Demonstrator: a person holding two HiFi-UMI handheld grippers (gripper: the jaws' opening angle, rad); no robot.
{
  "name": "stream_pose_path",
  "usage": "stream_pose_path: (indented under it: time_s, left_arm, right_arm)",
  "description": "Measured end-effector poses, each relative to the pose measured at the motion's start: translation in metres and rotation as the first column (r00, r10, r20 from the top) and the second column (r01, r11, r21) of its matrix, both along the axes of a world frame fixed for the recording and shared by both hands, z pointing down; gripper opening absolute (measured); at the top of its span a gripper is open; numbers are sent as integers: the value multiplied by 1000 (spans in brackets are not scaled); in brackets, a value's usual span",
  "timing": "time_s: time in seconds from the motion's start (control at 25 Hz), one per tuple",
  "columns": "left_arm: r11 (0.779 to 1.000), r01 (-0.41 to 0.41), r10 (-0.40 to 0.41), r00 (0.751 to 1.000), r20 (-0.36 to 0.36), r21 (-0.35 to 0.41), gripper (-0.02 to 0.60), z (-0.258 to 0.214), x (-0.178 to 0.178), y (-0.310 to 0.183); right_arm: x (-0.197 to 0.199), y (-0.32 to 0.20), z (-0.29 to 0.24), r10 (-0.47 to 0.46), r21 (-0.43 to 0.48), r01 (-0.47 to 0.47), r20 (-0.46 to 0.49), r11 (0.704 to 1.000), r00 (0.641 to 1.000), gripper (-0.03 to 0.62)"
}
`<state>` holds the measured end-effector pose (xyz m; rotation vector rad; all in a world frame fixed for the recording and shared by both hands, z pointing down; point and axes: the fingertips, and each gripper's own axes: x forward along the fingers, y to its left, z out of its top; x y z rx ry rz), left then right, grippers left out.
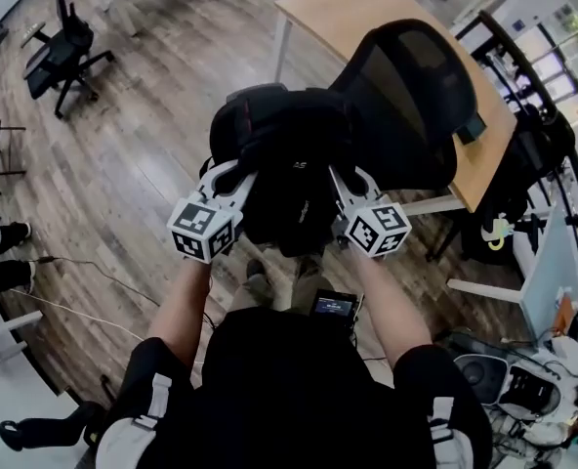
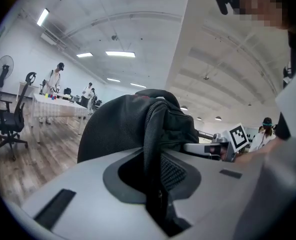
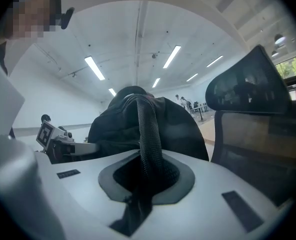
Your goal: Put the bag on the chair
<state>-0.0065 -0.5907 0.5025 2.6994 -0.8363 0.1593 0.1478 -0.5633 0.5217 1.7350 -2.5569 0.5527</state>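
A black backpack [image 1: 289, 154] hangs in the air between my two grippers, in front of a black mesh office chair [image 1: 411, 101]. My left gripper [image 1: 232, 176] is shut on one black webbing strap [image 2: 150, 149] of the bag [image 2: 123, 129]. My right gripper [image 1: 346, 182] is shut on the other strap [image 3: 149, 139] of the bag [image 3: 138, 121]. In the right gripper view the chair's backrest [image 3: 258, 84] stands close on the right. The chair's seat is hidden behind the bag in the head view.
A wooden desk [image 1: 367, 13] stands behind the chair. Another black office chair [image 1: 62, 52] is at far left on the wood floor. Cables lie on the floor [image 1: 94, 291] at left; gear and boxes [image 1: 523, 379] crowd the lower right. People stand at a table [image 2: 58, 104] in the distance.
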Motion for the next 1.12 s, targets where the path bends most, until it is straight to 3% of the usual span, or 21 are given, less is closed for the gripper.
stream_pose_path:
  time_s: [0.36, 0.72, 0.92, 1.12]
  left_arm:
    - [988, 70, -64, 997, 46, -138, 52, 86, 31, -44]
    - [937, 185, -170, 982, 77, -296, 54, 161, 45, -76]
    - [928, 224, -203, 974, 98, -299, 55, 184, 51, -107]
    - [931, 256, -216, 961, 172, -262, 55, 198, 58, -147]
  right_arm:
    - [30, -55, 88, -58, -121, 63, 40, 991, 997, 46]
    - [46, -101, 160, -151, -246, 161, 61, 956, 987, 46]
    - [52, -133, 186, -156, -273, 162, 44, 948, 987, 48]
    - [59, -170, 201, -157, -281, 145, -19, 949, 987, 49]
